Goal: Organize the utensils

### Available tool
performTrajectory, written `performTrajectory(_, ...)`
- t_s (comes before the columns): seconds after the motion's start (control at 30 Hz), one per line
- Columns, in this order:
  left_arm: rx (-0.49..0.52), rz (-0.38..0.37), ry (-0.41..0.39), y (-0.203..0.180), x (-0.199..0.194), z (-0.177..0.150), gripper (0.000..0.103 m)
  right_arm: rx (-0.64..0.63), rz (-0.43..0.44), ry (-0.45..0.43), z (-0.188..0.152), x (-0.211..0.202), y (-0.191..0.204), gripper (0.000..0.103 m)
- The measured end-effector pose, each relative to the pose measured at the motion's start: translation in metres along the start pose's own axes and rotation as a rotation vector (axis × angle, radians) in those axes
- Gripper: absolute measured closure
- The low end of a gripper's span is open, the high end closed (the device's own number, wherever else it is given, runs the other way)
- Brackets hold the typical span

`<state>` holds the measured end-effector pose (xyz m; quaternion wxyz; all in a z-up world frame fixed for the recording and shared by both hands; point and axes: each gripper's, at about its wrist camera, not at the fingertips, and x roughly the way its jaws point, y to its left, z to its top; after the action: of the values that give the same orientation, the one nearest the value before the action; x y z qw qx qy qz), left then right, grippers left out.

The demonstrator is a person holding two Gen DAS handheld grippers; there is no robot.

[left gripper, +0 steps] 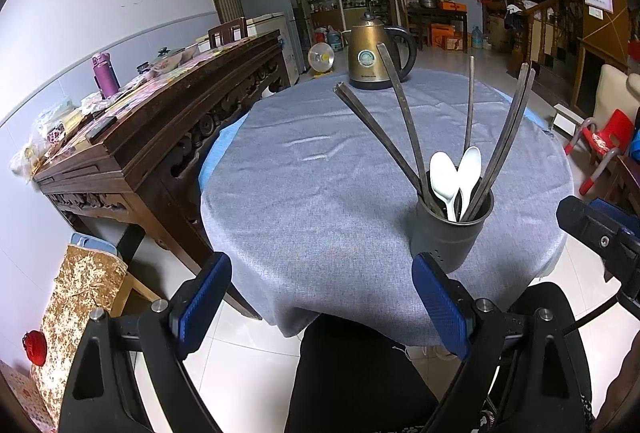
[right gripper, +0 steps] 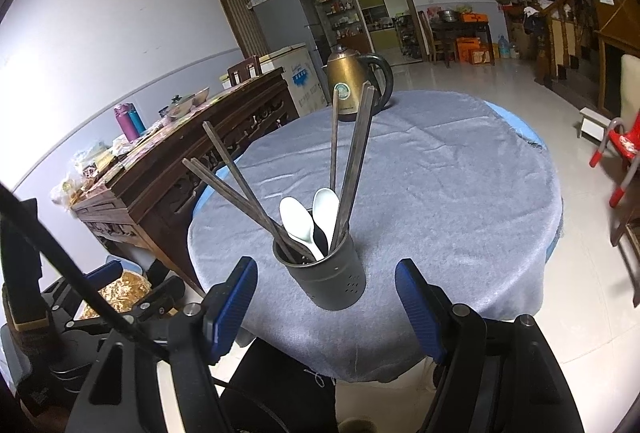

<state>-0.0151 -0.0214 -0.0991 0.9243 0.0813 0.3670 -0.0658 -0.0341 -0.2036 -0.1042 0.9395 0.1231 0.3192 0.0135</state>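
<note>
Chopsticks (left gripper: 404, 121) and two white spoons (left gripper: 456, 177) stand in a dark grey utensil holder (left gripper: 450, 233) near the front edge of the round table (left gripper: 320, 173), which is covered by a grey-blue cloth. In the left wrist view the holder sits at about 3 o'clock from the picture's middle; in the right wrist view the holder (right gripper: 332, 275) is just below centre, between the two blue pads. The holder stands upright, its long axis vertical and its mouth facing up. The chopsticks (right gripper: 352, 161) have their lower ends in the holder and fan outward: some lean toward 10 and 11 o'clock, others rise toward 12 and 1 o'clock. The spoons (right gripper: 310, 221) rest bowl-up with handles down inside, their bowls just above the rim and touching each other.

The left gripper (left gripper: 322, 297) hangs with its jaws spread wide, holding nothing, at the table's near edge. The right gripper (right gripper: 326, 303) is likewise spread wide and empty, its pads on either side of the holder without touching it.

A brass-coloured kettle (left gripper: 368, 57) stands at the far side of the table, at 12 o'clock from the holder.
</note>
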Motion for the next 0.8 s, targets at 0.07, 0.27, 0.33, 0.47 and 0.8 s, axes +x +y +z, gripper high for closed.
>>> performTrajectory(0.07, -0.001, 0.000, -0.001, 0.000, 0.000, 0.000, 0.011, -0.009, -0.007, -0.005, 0.000, -0.001, 0.001, 0.028)
performTrajectory(0.27, -0.014, 0.004, 0.003, 0.003, 0.001, -0.001, 0.011, -0.021, -0.015, -0.005, 0.000, -0.002, 0.002, 0.028)
performTrajectory(0.33, -0.018, 0.004, 0.003, 0.003, 0.002, -0.001, 0.011, -0.025, -0.016, -0.003, 0.000, -0.002, 0.003, 0.028)
performTrajectory(0.47, -0.025, 0.005, 0.001, 0.006, 0.002, -0.002, 0.011, -0.032, -0.019, -0.005, 0.000, -0.001, 0.006, 0.028)
performTrajectory(0.8, -0.043, -0.006, 0.000, 0.014, 0.003, -0.002, 0.011, -0.052, -0.031, -0.005, 0.000, -0.001, 0.014, 0.028)
